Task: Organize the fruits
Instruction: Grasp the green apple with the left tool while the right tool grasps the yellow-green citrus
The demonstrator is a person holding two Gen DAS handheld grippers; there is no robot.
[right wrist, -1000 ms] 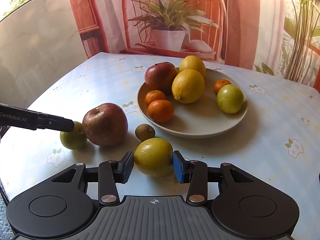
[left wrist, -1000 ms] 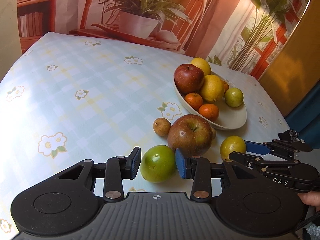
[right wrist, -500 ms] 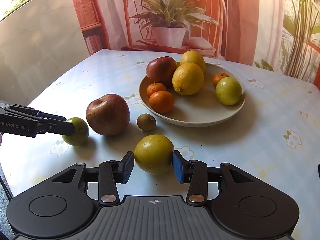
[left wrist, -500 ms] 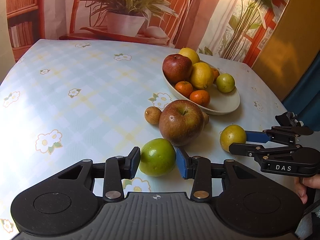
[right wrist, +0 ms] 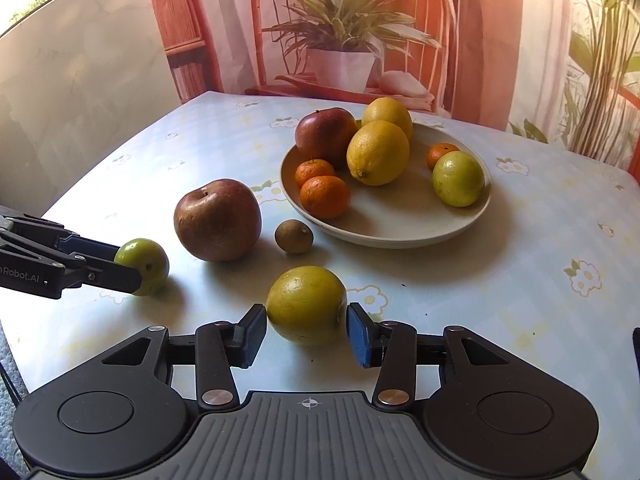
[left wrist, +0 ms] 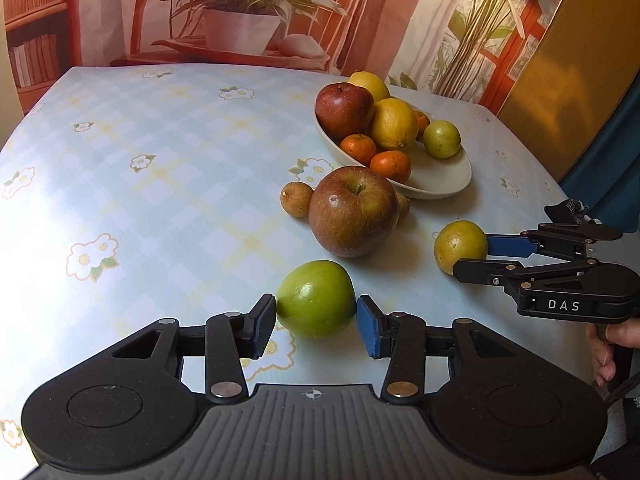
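Observation:
A green fruit [left wrist: 316, 298] rests on the tablecloth between the pads of my left gripper [left wrist: 316, 314]. Its jaws are opening and the pads stand just off the fruit's sides. A yellow-green fruit [right wrist: 306, 304] sits on the cloth between the pads of my right gripper [right wrist: 306, 332], whose jaws are also opening. Each gripper shows in the other's view: the right gripper [left wrist: 472, 258] around the yellow-green fruit [left wrist: 460, 246], the left gripper [right wrist: 128, 266] around the green fruit [right wrist: 142, 266]. Beyond them, a cream plate [right wrist: 400, 240] holds an apple, lemons, mandarins and a lime.
A large red-brown apple [left wrist: 354, 212] and a small brown fruit [left wrist: 296, 199] lie loose between the grippers and the plate [left wrist: 440, 192]. A hand [left wrist: 604, 356] holds the right gripper near the table's right edge. A printed backdrop stands behind the table.
Both pairs of jaws have spread slightly away from their fruits. The left view has rolled a little and now sits level. The right gripper has stayed where it was.

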